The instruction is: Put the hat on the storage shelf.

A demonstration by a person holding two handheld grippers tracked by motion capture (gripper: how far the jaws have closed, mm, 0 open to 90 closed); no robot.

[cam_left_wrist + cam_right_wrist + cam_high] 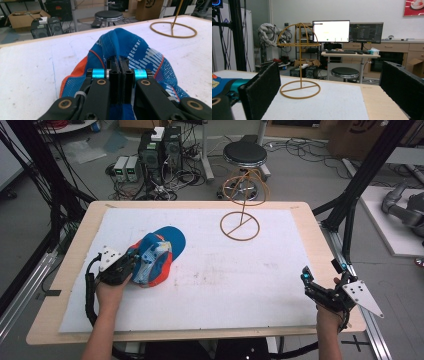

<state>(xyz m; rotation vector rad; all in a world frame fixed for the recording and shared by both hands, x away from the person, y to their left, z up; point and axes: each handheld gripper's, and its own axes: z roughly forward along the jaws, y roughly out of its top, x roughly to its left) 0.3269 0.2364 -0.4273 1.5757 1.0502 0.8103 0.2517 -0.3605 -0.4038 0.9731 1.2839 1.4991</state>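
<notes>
cap (159, 255): blue with orange panels and white print, crumpled, near-left on the white mat (210, 280) | left gripper (119, 65): jaws pinched tight on cap fabric | right gripper (320, 287): jaws wide, holding nothing, near-right table edge | wire hat stand (241, 202): bare, far centre-right

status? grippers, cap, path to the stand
Left gripper shut on cap, cap on the mat. Right gripper open, holding nothing, near the table's right edge. Stand upright at the far side, bare. Mat between cap and stand open.
</notes>
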